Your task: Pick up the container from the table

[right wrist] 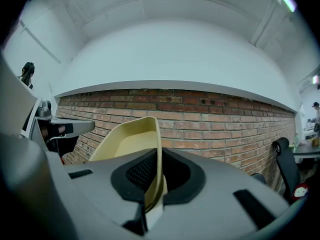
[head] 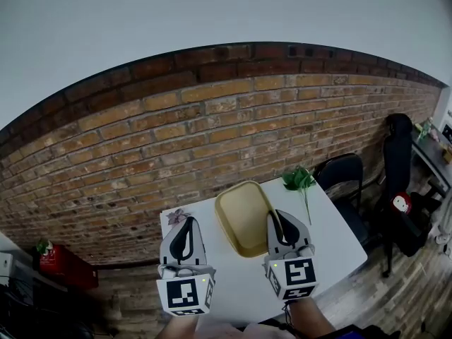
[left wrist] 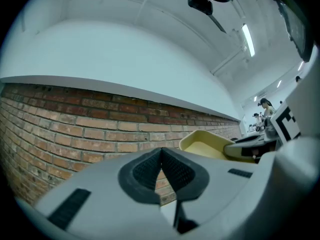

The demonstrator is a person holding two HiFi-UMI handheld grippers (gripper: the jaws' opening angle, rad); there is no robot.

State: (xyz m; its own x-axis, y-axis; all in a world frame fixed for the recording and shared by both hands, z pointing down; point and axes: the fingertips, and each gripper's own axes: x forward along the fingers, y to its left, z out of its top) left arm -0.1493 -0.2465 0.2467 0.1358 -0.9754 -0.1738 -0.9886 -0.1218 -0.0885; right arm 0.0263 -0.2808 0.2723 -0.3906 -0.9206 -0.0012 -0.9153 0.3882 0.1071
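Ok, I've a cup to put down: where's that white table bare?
Bare tabletop lies on the near side between the left gripper and right gripper, and rightward to the table's edge below the green sprig. The far edge is crowded: a small flower at the left corner, the yellow tray in the right gripper's grip, the sprig at right.

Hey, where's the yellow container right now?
In the head view the yellow container is at centre, over the white table. Its right rim is clamped in the right hand-held gripper, and a green sprig lies to its upper right.
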